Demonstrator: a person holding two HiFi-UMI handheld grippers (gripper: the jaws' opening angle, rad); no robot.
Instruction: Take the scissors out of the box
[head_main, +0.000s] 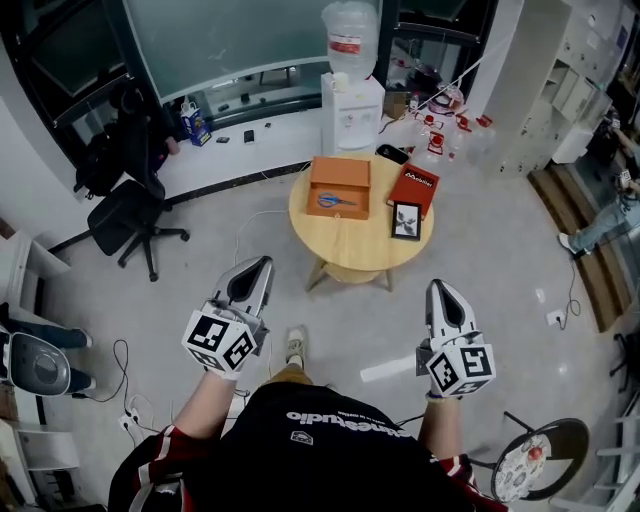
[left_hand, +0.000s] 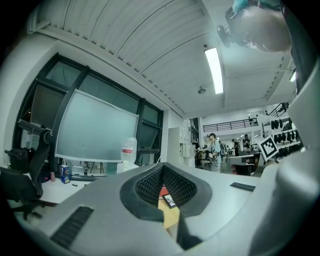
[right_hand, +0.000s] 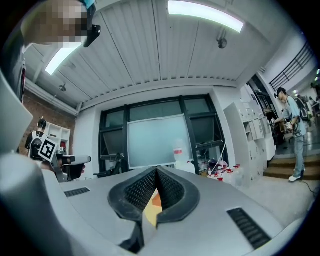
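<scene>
Pale floor (head_main: 480, 300), wide and bare. Far ahead, round wooden table (head_main: 350, 262). On its far left part, open orange-brown box (head_main: 338, 172), shallow and rectangular. Right of box, red book (head_main: 414, 188) and small dark frame (head_main: 406, 220). On the near side, well apart from table, left gripper (head_main: 262, 264) and right gripper (head_main: 438, 288), both level and aimed toward table, jaws of each pressed together, clamped on nothing. Inside box, lying flat: scissors (head_main: 337, 200), small, thin, blue, stretched left to right. Far beyond both grippers, touching neither.
</scene>
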